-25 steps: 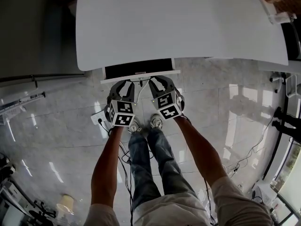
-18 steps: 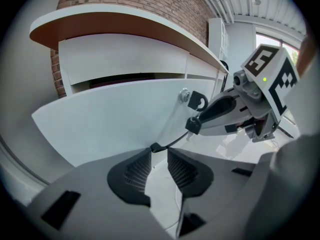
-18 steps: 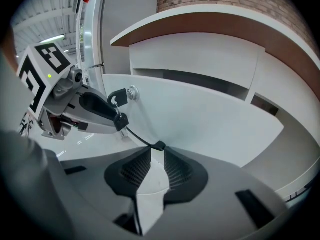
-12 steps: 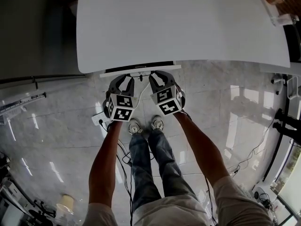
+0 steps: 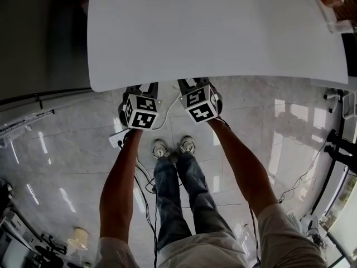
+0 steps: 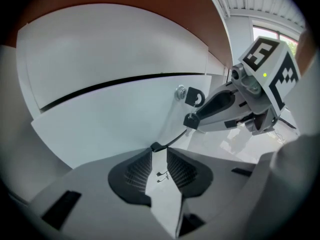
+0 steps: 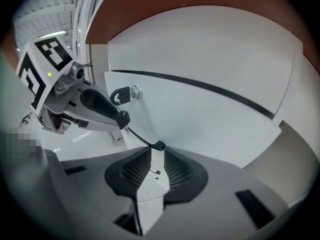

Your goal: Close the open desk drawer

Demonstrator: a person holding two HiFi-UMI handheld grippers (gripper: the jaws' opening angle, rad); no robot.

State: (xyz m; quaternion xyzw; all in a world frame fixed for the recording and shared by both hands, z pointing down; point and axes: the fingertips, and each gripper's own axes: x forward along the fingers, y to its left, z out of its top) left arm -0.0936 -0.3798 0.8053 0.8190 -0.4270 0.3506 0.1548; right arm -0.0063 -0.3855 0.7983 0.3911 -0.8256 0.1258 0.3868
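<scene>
The white desk top fills the upper head view, and the drawer is hidden beneath it. Both gripper views show the drawer's white front close ahead, with a lock and a black key. My left gripper reaches under the desk's near edge. Its tips sit at the drawer front, the jaws closing with a narrow gap and nothing between them. My right gripper is beside it, its tips at the same front. Those jaws also have a narrow gap and hold nothing.
The person's legs and shoes stand on a glossy tiled floor just before the desk. A power strip and cables lie by the feet. Small items sit at the desk's far right corner. Dark furniture stands at the left.
Both grippers have moved forward toward the desk. The drawer has slid in under the top, so its dark opening and white front edge no longer show in the head view.
</scene>
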